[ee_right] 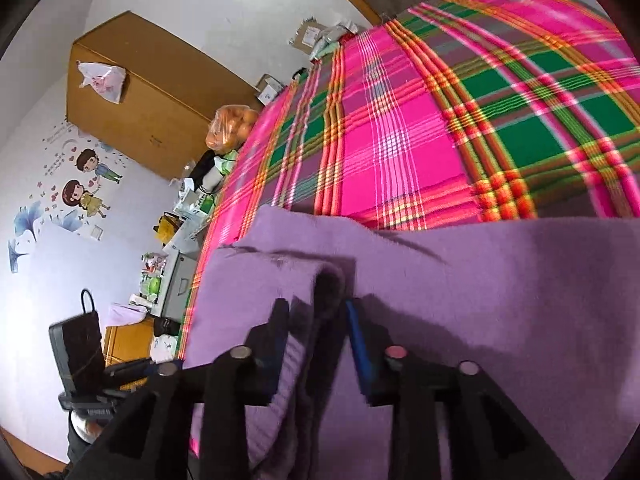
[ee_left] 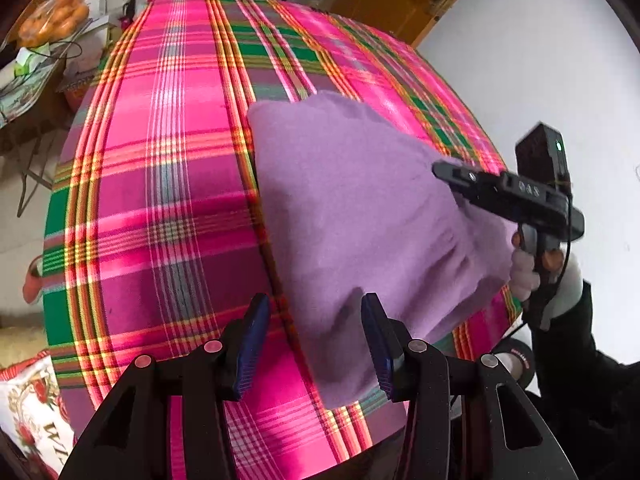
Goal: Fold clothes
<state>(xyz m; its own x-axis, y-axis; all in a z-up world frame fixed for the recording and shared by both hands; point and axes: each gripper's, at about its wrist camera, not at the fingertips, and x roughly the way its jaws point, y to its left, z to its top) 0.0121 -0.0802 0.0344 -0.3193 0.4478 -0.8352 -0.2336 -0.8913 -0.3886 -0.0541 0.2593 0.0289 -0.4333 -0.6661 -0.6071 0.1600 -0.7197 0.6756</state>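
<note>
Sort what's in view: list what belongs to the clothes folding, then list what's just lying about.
For the job:
purple garment
plaid bedspread it lies on
left gripper
right gripper

Lying about:
bag of oranges
printed cushion
wooden cabinet
wall stickers

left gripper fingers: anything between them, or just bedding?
Left wrist view: the left gripper stands open over bare plaid blanket. The purple garment edge lies by its right finger, not pinched between the two.
</note>
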